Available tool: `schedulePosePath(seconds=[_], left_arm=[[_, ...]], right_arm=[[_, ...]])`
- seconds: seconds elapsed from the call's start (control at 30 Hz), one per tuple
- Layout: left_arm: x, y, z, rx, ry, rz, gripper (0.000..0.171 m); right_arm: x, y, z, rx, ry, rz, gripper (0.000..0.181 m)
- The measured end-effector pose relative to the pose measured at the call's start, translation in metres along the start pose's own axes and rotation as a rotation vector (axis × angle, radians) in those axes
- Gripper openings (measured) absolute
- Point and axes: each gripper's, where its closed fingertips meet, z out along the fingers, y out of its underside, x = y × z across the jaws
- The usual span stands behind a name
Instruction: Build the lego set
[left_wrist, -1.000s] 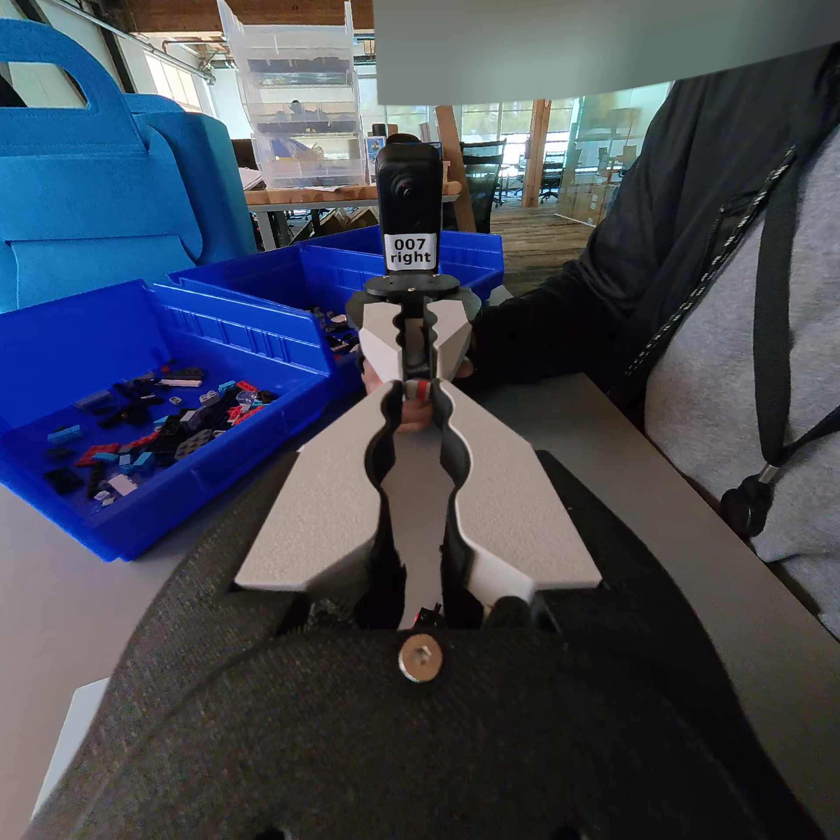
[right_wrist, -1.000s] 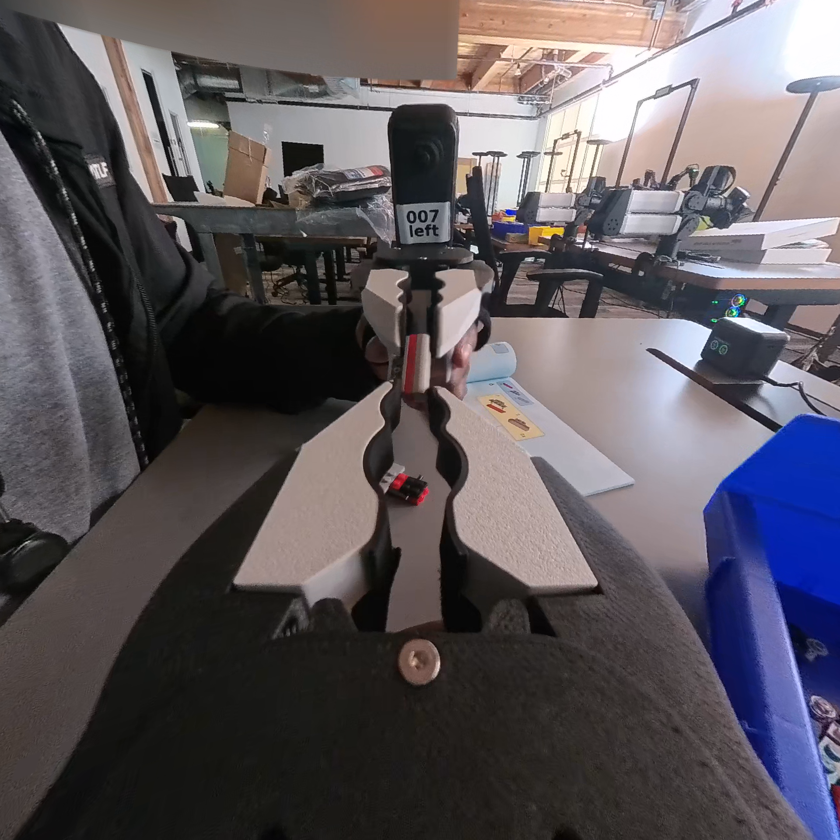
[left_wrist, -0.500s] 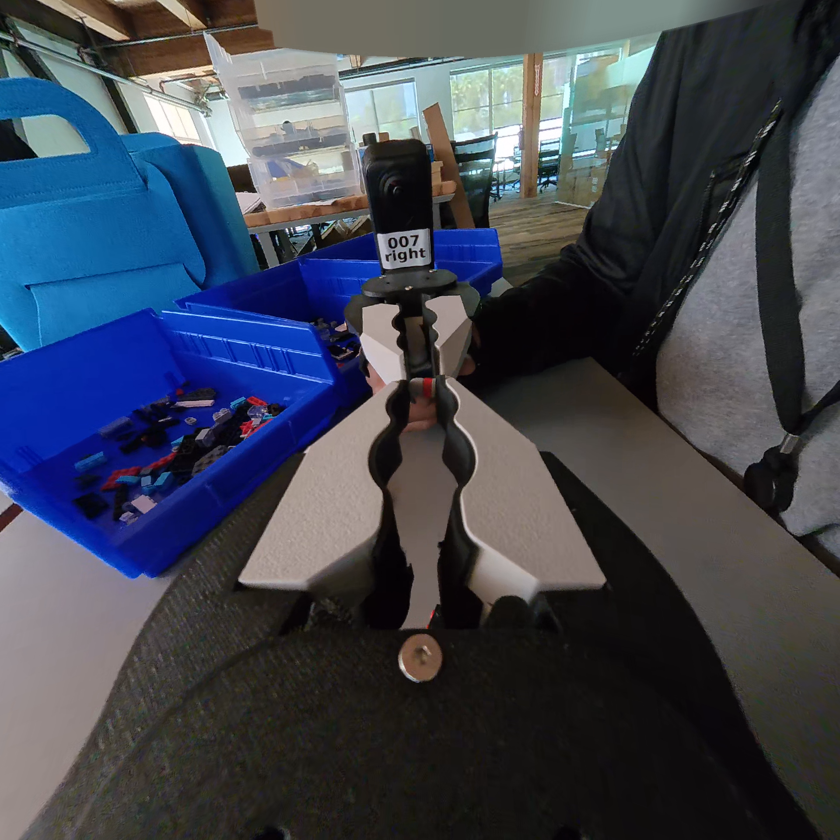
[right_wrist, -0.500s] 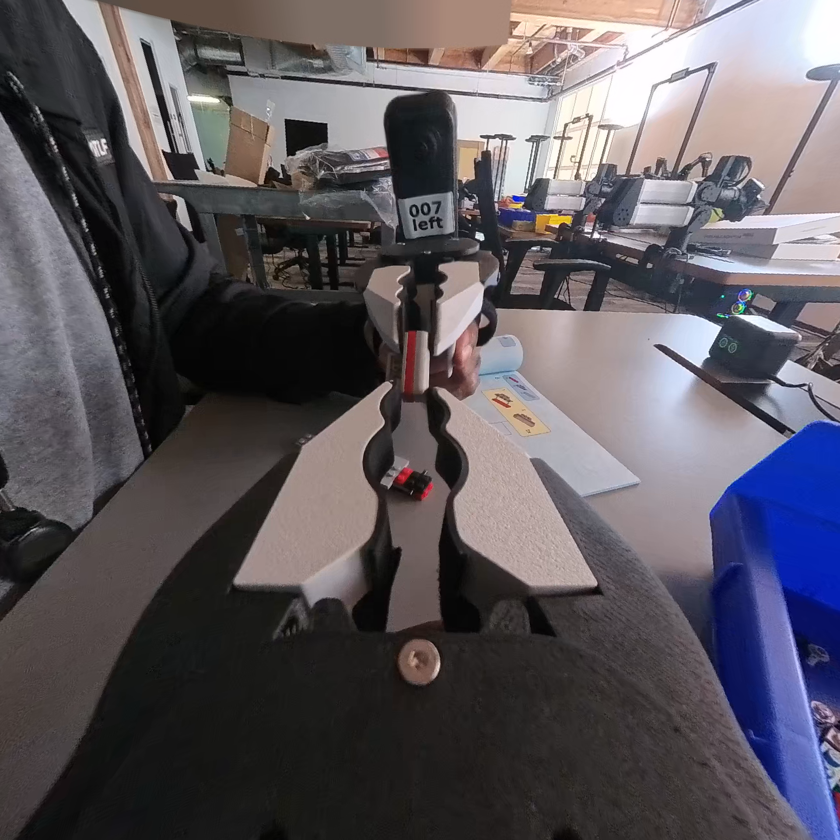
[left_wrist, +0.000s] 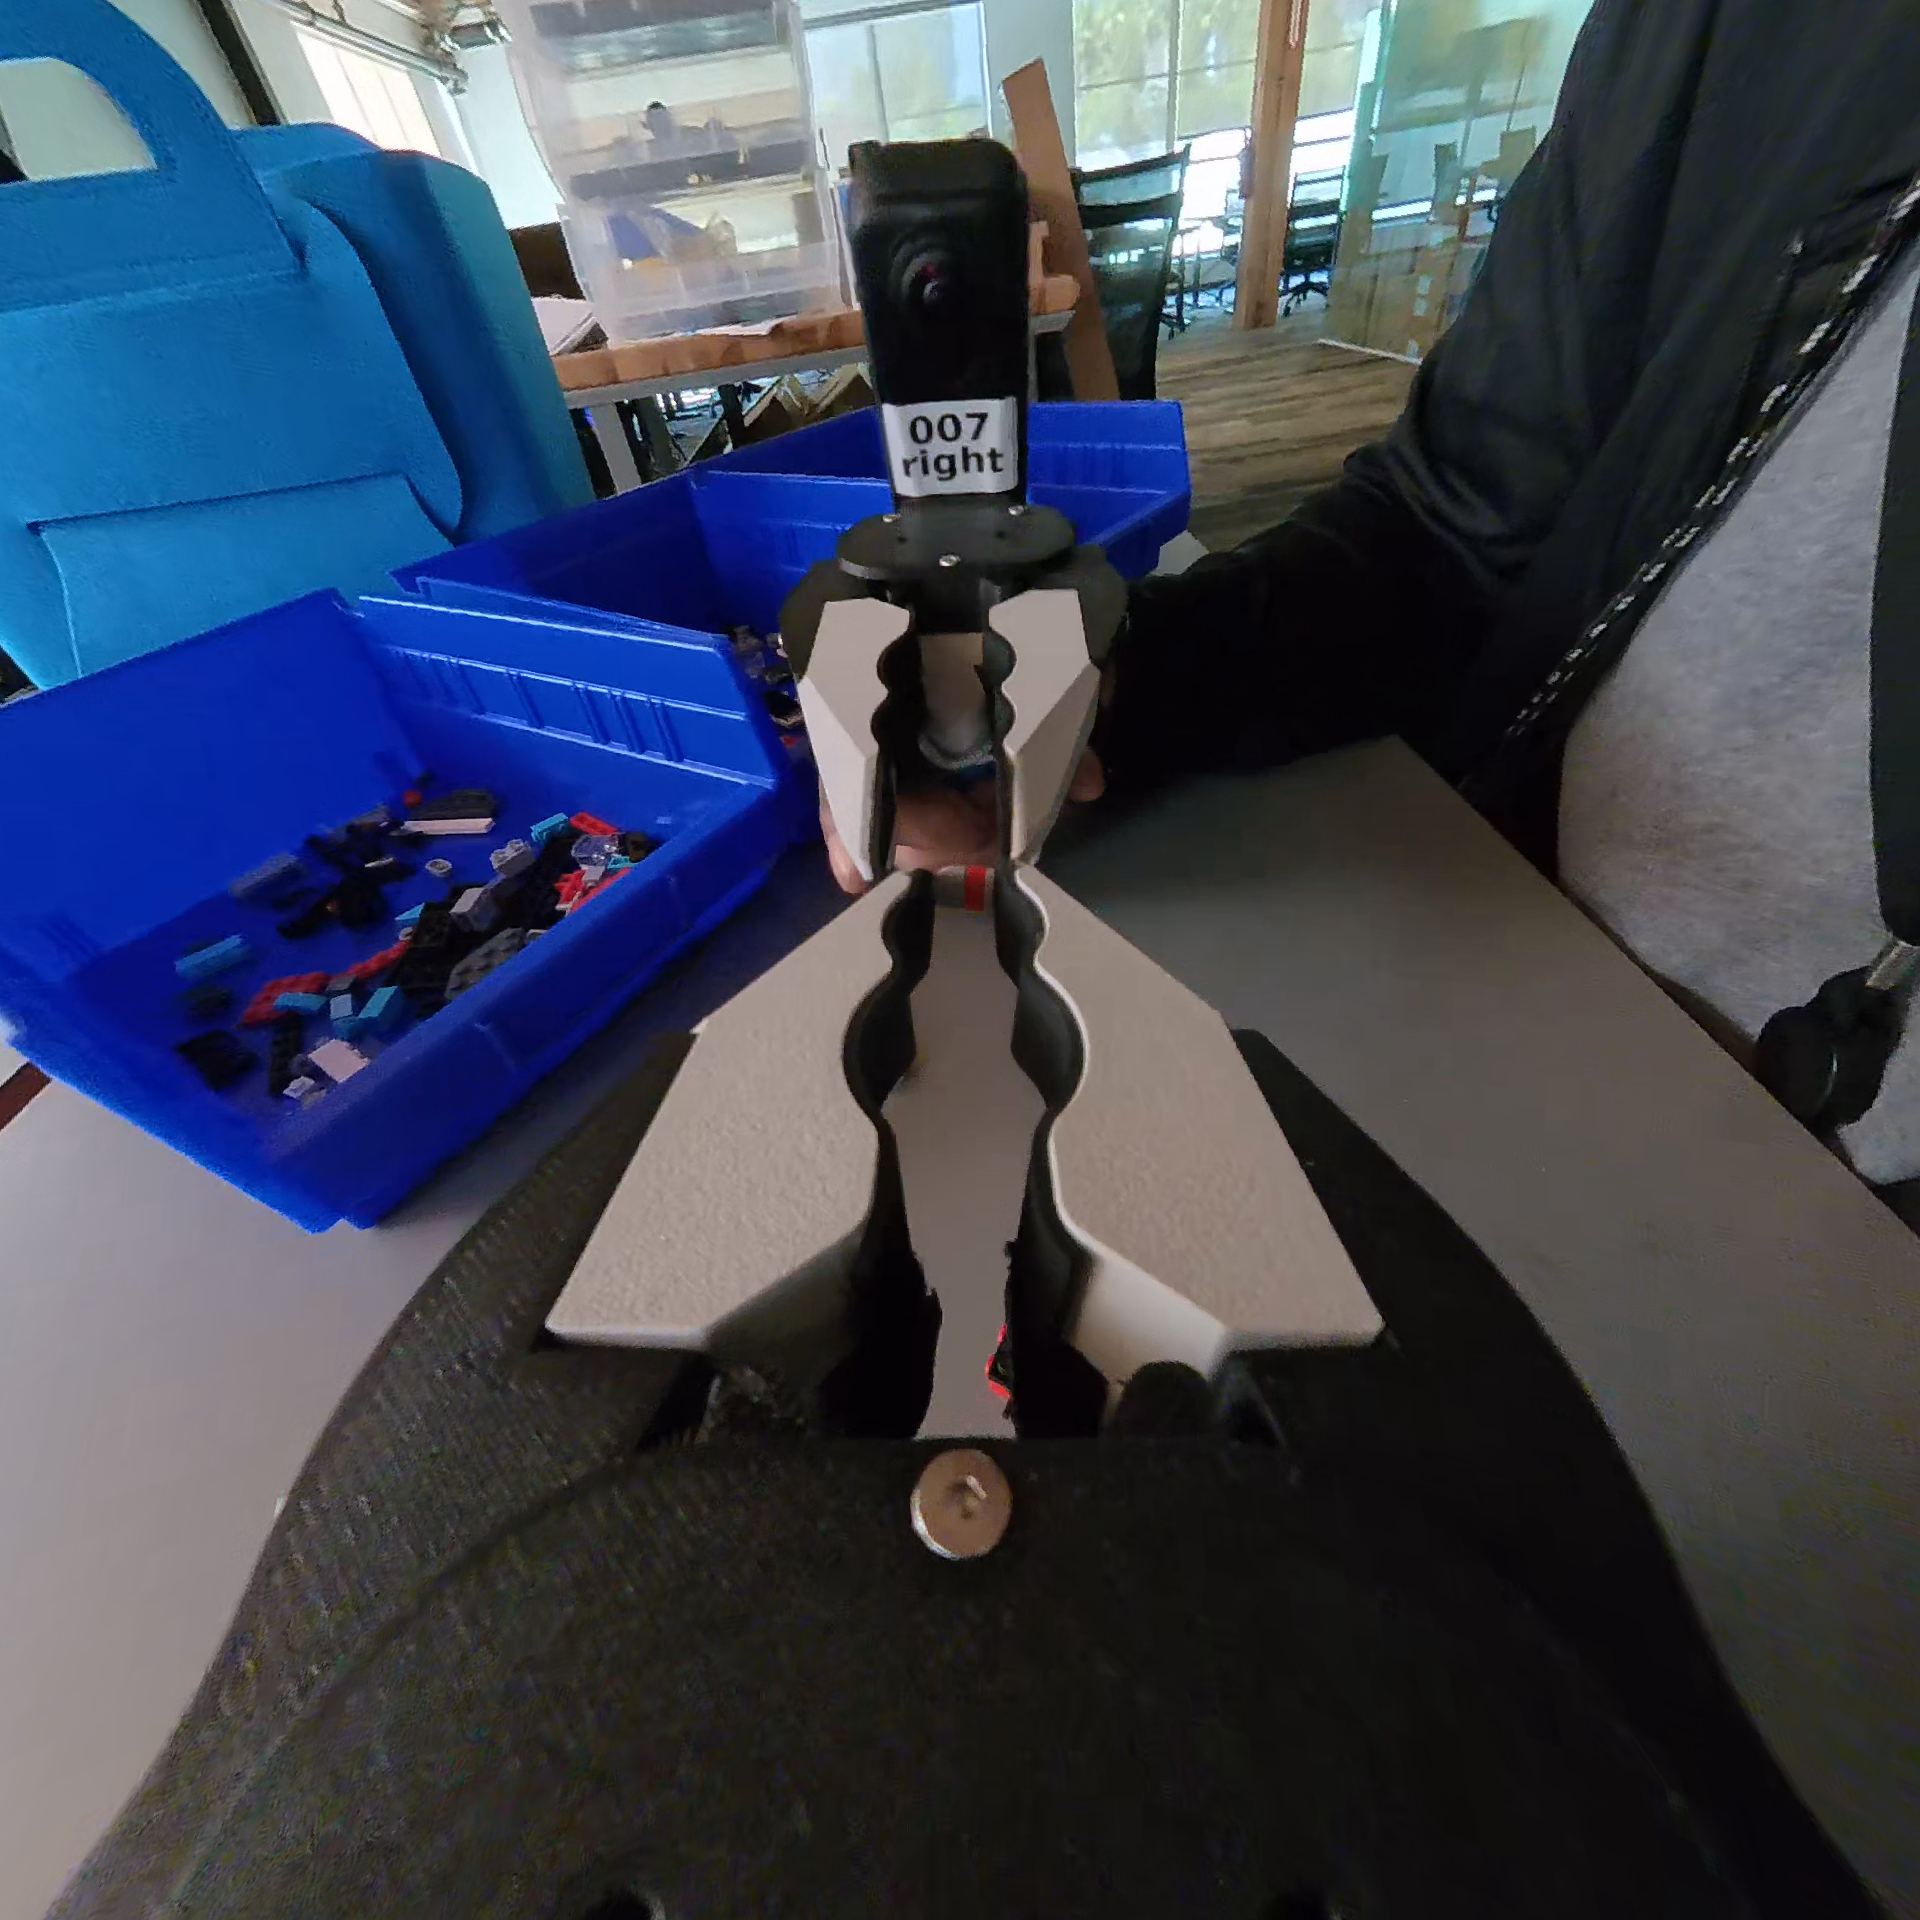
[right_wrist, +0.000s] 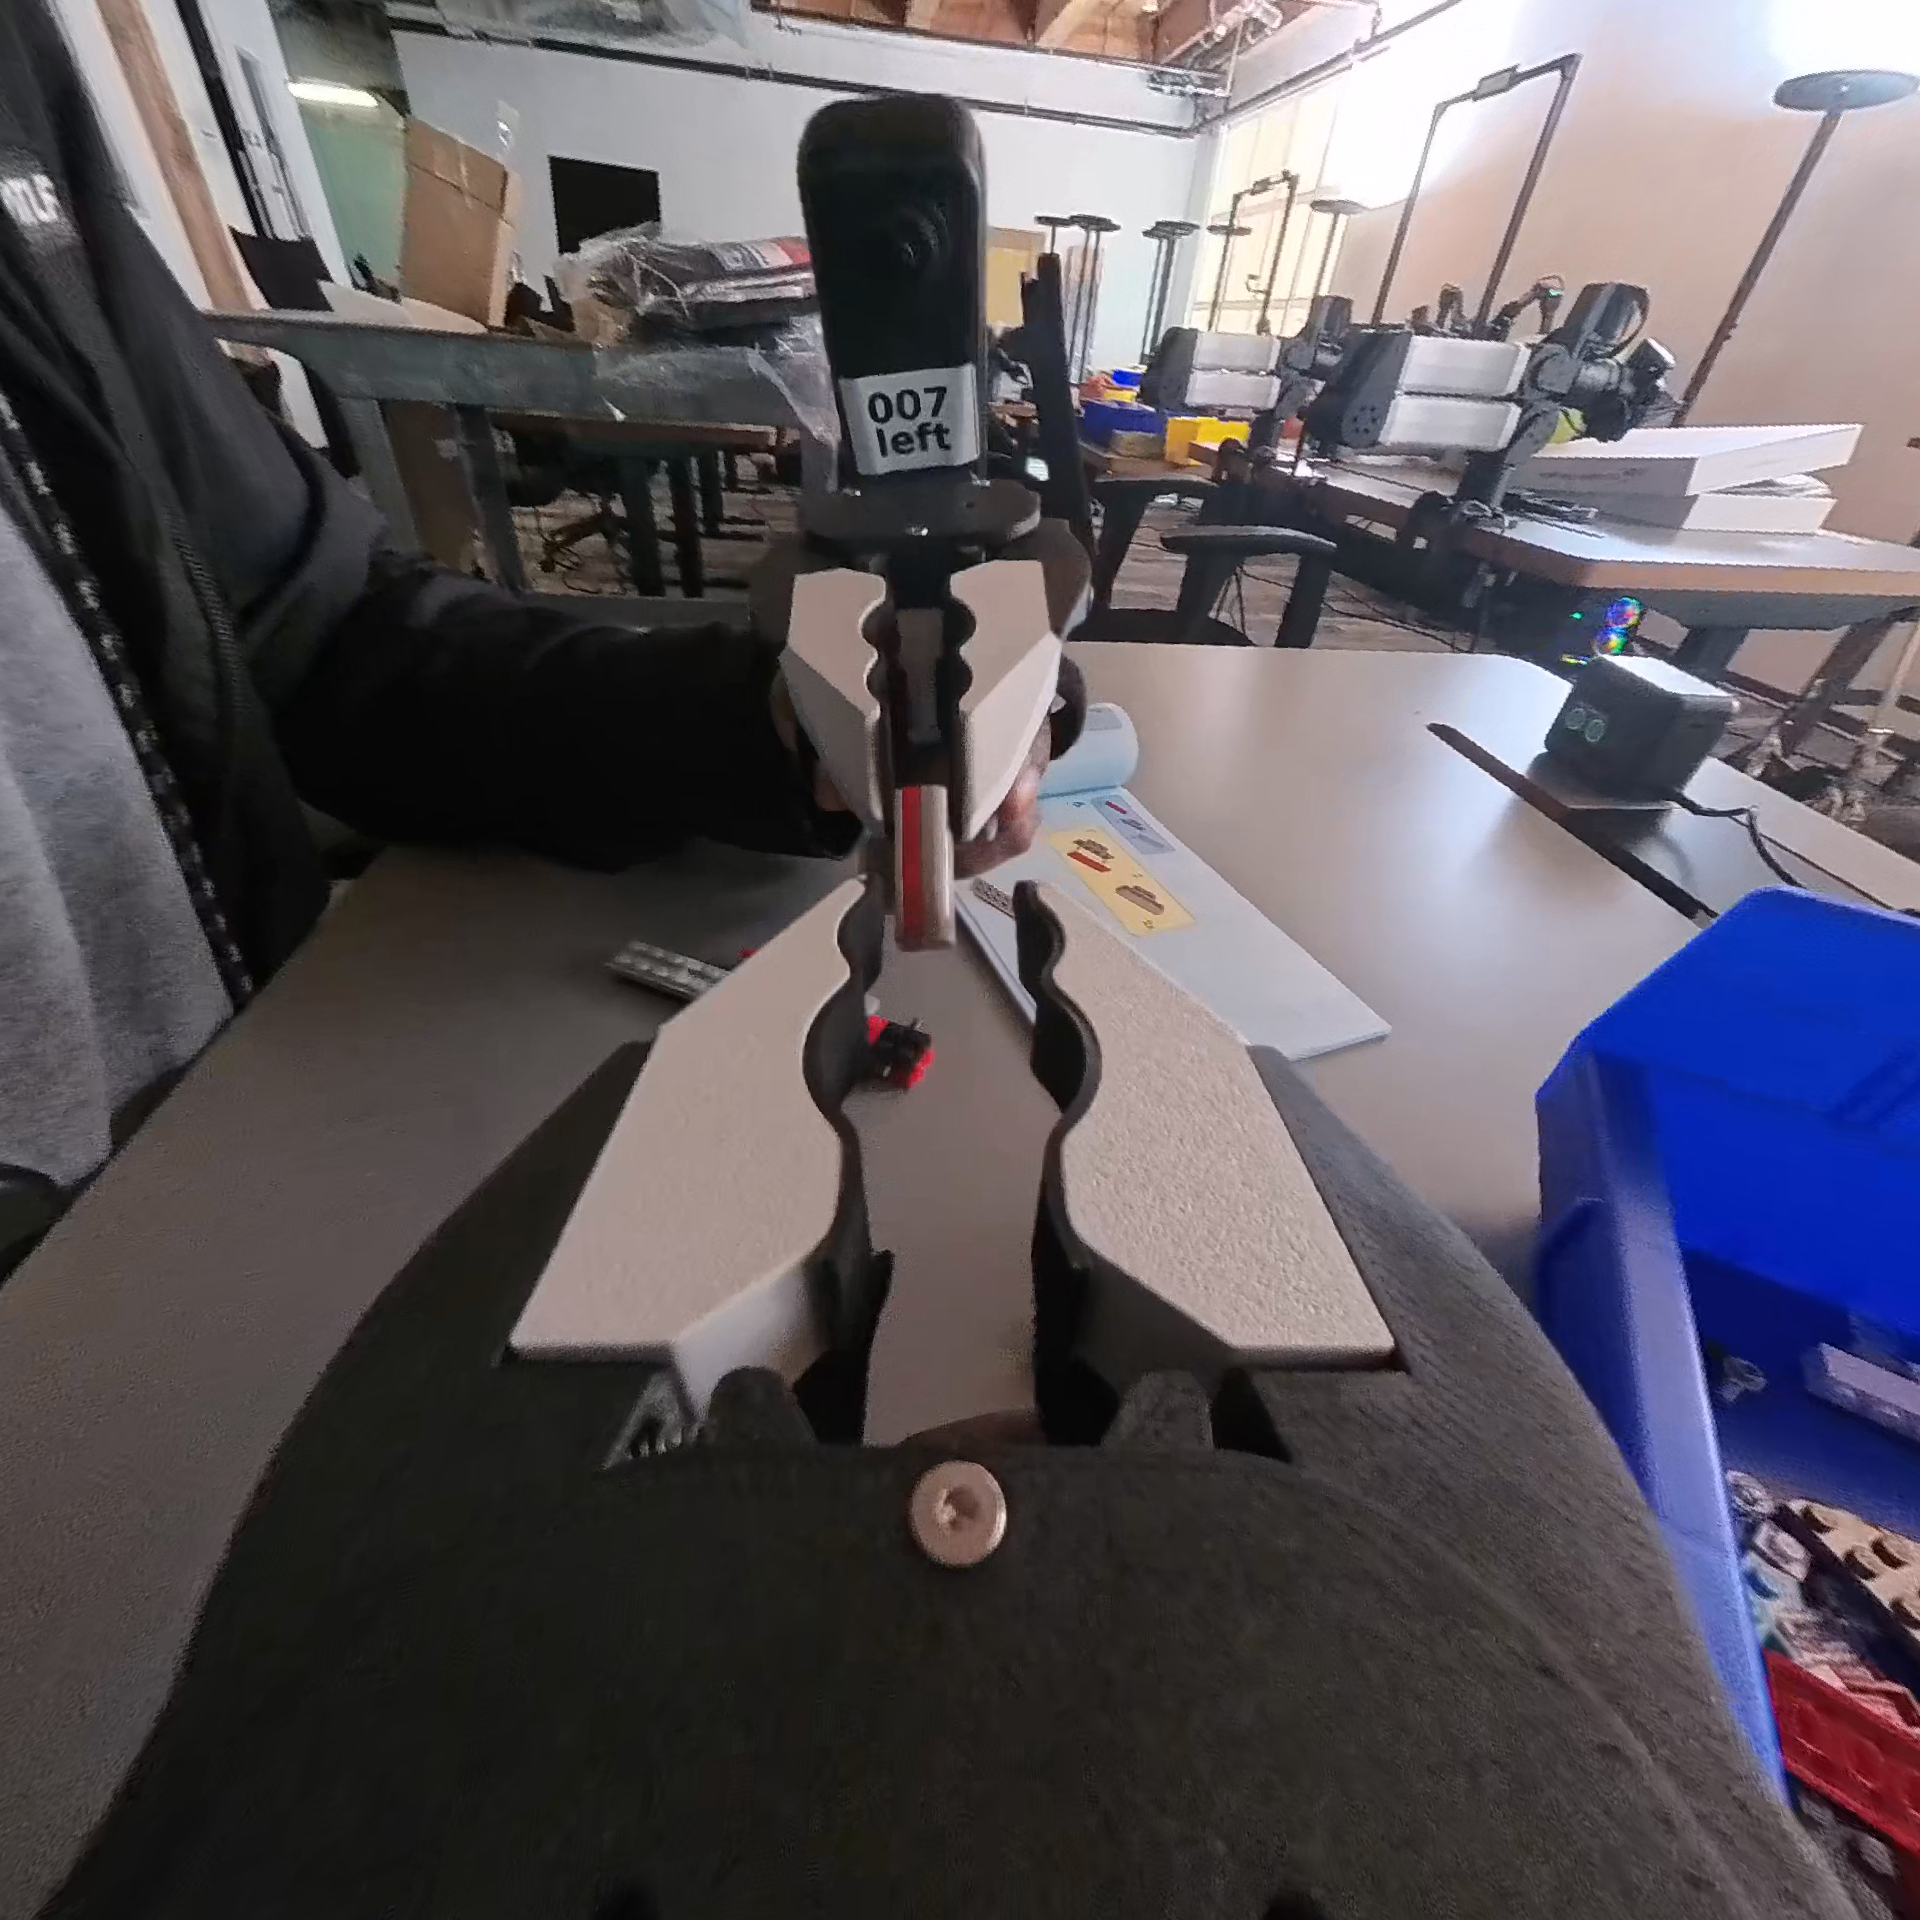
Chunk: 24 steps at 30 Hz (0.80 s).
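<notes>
My left gripper (left_wrist: 961, 883) is shut on a small grey and red lego assembly (left_wrist: 971, 890), held upright above the table. In the right wrist view the left gripper (right_wrist: 920, 821) faces me with the assembly (right_wrist: 920, 883) sticking out of its tips. My right gripper (right_wrist: 943, 899) is open, its fingertips on either side of the assembly's end with a gap. It also shows in the left wrist view (left_wrist: 951, 831), tip to tip with the left gripper. A red and black lego piece (right_wrist: 894, 1044) and a grey plate (right_wrist: 665, 971) lie on the table below.
Blue bins (left_wrist: 312, 1122) with several loose bricks (left_wrist: 416, 935) stand to the left in the left wrist view; one bin (right_wrist: 1766, 1143) is close at my right. An instruction booklet (right_wrist: 1174, 935) lies on the grey table (right_wrist: 1351, 748). A person's torso is close alongside. The grippers are tip to tip, or close to it.
My right gripper's jaws have opened and let go of the grey and red assembly. The left gripper still holds it. Both grippers have tilted slightly.
</notes>
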Motion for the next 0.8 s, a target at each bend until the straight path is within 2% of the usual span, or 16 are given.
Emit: schedulePosePath(seconds=[0.17, 0.27, 0.57, 0.7, 0.8], left_arm=[[0.002, 0.002, 0.001, -0.017, 0.004, 0.023, 0.011], [0.004, 0.002, 0.003, -0.018, 0.013, 0.035, 0.010], [0.005, 0.003, 0.003, -0.018, 0.028, 0.015, 0.011], [-0.006, 0.031, 0.004, -0.159, -0.006, -0.062, 0.011], [-0.012, 0.061, 0.003, -0.322, -0.036, -0.087, 0.011]], right_arm=[[-0.008, -0.001, 0.001, 0.008, -0.053, 0.035, 0.024], [-0.009, 0.002, 0.004, -0.005, -0.056, 0.039, 0.015], [-0.011, 0.004, 0.005, -0.024, -0.054, 0.015, 0.014], [0.002, 0.025, 0.005, -0.155, 0.016, 0.023, 0.015], [0.018, 0.045, -0.003, -0.264, 0.087, 0.059, 0.042]])
